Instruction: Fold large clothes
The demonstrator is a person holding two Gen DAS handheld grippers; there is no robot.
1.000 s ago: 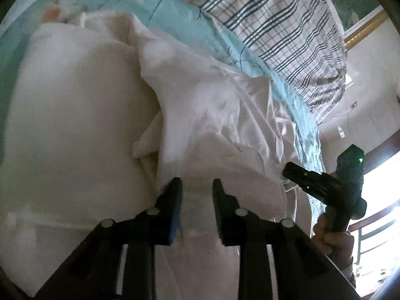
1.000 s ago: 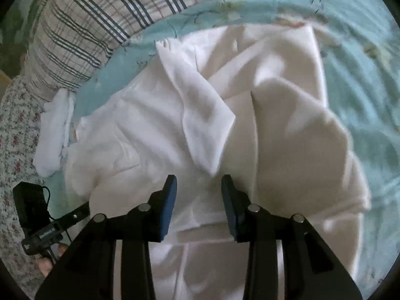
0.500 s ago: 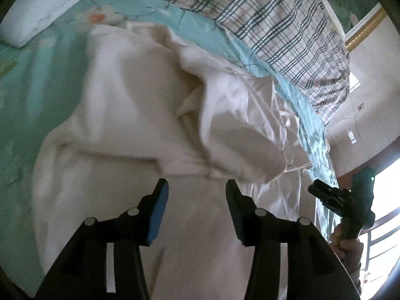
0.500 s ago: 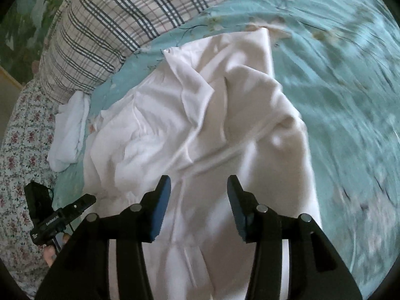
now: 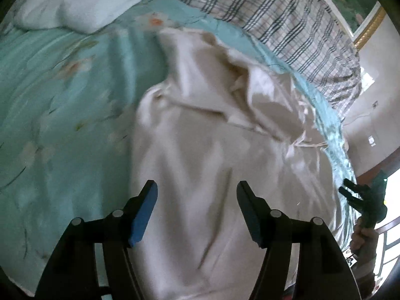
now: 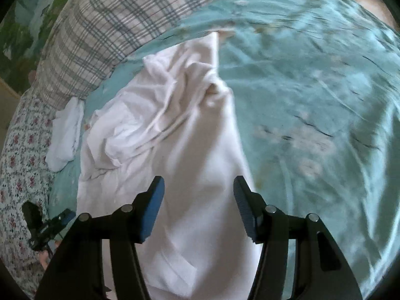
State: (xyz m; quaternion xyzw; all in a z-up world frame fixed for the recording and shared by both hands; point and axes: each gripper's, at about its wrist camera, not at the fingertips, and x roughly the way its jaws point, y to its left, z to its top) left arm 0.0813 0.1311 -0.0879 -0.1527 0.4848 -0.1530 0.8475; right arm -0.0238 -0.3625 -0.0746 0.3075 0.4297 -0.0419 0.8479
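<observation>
Both grippers, left and right, have just been opening, jaws empty, and have pulled back from the garment on the bed.

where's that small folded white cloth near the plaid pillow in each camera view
Left wrist view: the folded white cloth lies at the top left, on the teal bedsheet.
Right wrist view: the same cloth sits at the left edge, just below the plaid pillow.
Shared landmark: the plaid pillow, top right in the left view, top left in the right view.
</observation>
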